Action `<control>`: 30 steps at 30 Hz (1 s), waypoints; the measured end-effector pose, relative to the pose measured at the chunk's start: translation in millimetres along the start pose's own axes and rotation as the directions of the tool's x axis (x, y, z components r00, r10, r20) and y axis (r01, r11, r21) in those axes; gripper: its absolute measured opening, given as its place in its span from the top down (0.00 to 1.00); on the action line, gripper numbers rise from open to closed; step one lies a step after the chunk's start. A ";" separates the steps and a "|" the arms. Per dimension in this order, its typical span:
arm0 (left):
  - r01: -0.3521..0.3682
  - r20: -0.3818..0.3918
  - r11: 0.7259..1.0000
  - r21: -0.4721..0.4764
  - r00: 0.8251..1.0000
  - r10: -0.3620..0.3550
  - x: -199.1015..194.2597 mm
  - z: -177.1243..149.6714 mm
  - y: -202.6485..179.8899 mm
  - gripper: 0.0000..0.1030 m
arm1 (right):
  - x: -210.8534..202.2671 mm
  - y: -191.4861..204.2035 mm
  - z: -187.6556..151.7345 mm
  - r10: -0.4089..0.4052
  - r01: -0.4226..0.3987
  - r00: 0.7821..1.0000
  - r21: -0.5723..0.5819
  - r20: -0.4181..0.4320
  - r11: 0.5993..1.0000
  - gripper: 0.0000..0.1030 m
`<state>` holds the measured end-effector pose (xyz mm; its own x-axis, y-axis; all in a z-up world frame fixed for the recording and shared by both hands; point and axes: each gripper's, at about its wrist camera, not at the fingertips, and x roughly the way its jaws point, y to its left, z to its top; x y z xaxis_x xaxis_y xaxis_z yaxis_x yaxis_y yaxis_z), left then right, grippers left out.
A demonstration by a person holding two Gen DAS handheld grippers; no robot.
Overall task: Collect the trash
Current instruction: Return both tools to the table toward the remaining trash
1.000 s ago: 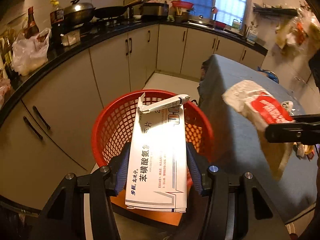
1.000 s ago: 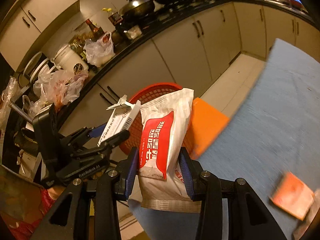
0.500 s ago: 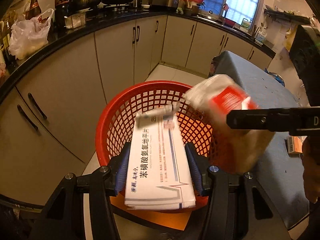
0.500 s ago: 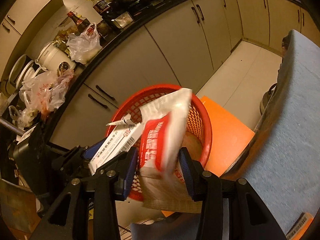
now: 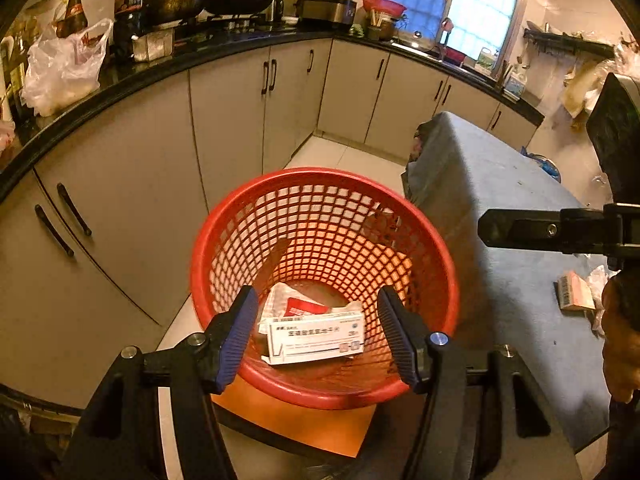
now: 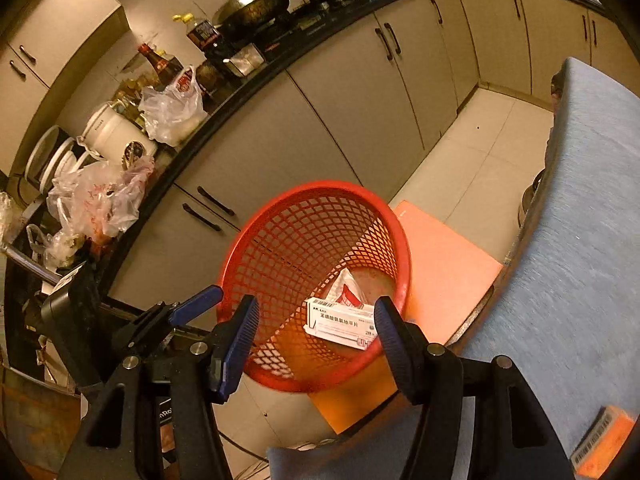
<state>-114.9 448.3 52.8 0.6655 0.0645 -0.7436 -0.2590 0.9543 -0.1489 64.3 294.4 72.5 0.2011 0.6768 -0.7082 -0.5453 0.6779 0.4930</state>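
Left wrist view: left gripper (image 5: 318, 326) has its jaws apart and empty above the red basket (image 5: 208, 248). A white box (image 5: 316, 336) lies in the basket on a red-and-white packet (image 5: 300, 306). The drop step appears complete. An orange box (image 5: 574, 292) remains on the table (image 5: 500, 208).

Right wrist view: right gripper (image 6: 316, 330) likewise spread and empty over the basket (image 6: 232, 272). Box (image 6: 340, 322) and packet (image 6: 348, 290) lie inside. Next move, likely: fetch the orange box (image 6: 604, 440) from the table (image 6: 580, 240).

A glossy red plastic lattice basket (image 5: 320, 216) holds a smooth white cardboard box (image 5: 316, 338) and a shiny plastic wrapper (image 6: 347, 290), beside matt, rough blue cloth on the tabletop (image 5: 500, 208)
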 end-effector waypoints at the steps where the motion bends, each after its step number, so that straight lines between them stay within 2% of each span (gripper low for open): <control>1: -0.001 0.005 1.000 0.005 1.000 0.001 -2.5 -1.0 -4.1 0.40 | -4.3 -0.4 -2.9 -0.001 0.001 1.000 -0.001 0.007 1.000 0.37; 10: 0.050 0.037 0.995 0.091 0.998 -0.054 -26.2 -18.6 -58.9 0.36 | -62.5 -24.9 -49.7 0.009 -0.013 0.994 0.038 0.113 0.999 0.37; 18: 0.110 0.011 0.974 0.200 0.993 -0.114 -20.3 -35.6 -125.8 0.36 | -133.0 -81.9 -111.7 -0.039 0.007 0.974 0.144 0.222 0.990 0.37; 25: 0.165 -0.046 0.946 0.278 0.986 -0.159 -3.4 -50.0 -180.7 0.36 | -206.1 -139.9 -170.8 -0.130 0.042 0.937 0.266 0.325 0.963 0.37; 30: 0.196 -0.084 0.923 0.330 0.980 -0.178 9.0 -54.3 -218.4 0.36 | -261.8 -174.2 -201.5 -0.251 0.112 0.886 0.346 0.390 0.932 0.39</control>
<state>-90.3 224.6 43.3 0.6396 -0.1308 -0.7575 0.1221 0.9902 -0.0678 -57.4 -58.8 70.2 0.6326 0.5412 -0.5540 -0.2040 0.8065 0.5550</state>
